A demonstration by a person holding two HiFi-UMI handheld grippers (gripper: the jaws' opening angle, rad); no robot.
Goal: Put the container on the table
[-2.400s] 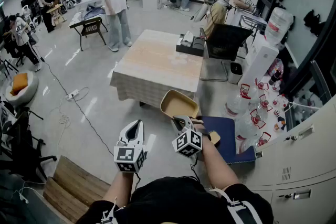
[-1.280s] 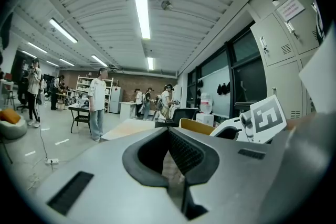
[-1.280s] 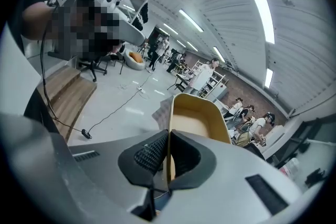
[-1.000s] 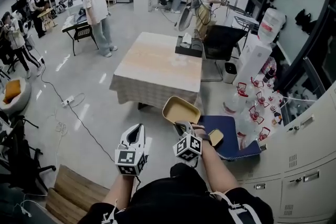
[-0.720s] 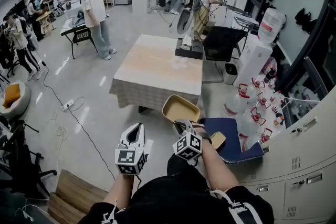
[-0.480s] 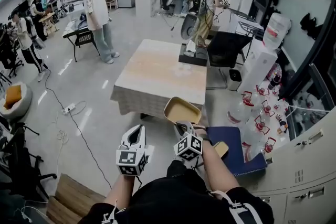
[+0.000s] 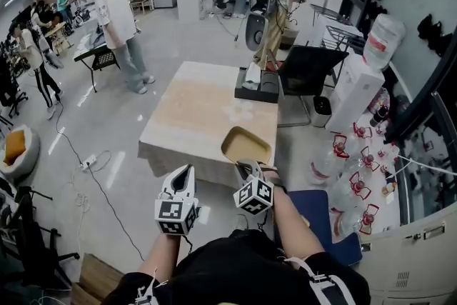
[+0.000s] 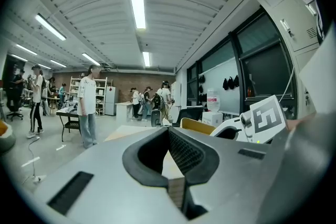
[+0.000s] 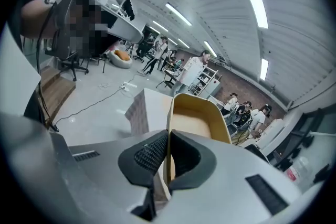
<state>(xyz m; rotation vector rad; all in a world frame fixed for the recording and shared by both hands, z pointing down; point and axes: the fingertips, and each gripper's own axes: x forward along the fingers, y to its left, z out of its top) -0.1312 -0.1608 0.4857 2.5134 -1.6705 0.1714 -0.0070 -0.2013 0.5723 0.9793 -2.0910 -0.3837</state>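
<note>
A tan, shallow container [image 7: 246,145] hangs over the near right edge of the light wooden table [image 7: 200,111]. My right gripper [image 7: 245,169] is shut on the container's near rim. In the right gripper view the thin rim [image 9: 169,128] stands pinched between the black pads, and the container [image 9: 197,115] reaches forward above the table [image 9: 149,105]. My left gripper [image 7: 184,176] floats to the left, before the table's near edge. Its jaws are shut with nothing in them [image 8: 168,131]. In the left gripper view the container's rim [image 8: 199,126] and the right gripper [image 8: 247,126] show at the right.
A black box [image 7: 258,86] sits on the table's far right corner, with a black chair [image 7: 307,64] behind it. Water jugs [image 7: 357,175] and a white dispenser [image 7: 357,89] line the right wall. A blue mat [image 7: 321,218] lies on the floor. A person [image 7: 118,18] stands far left.
Both grippers moved forward toward the table, and the container went from above the floor to above the table's near edge. The right grip on the rim stayed the same; the left stayed shut.
</note>
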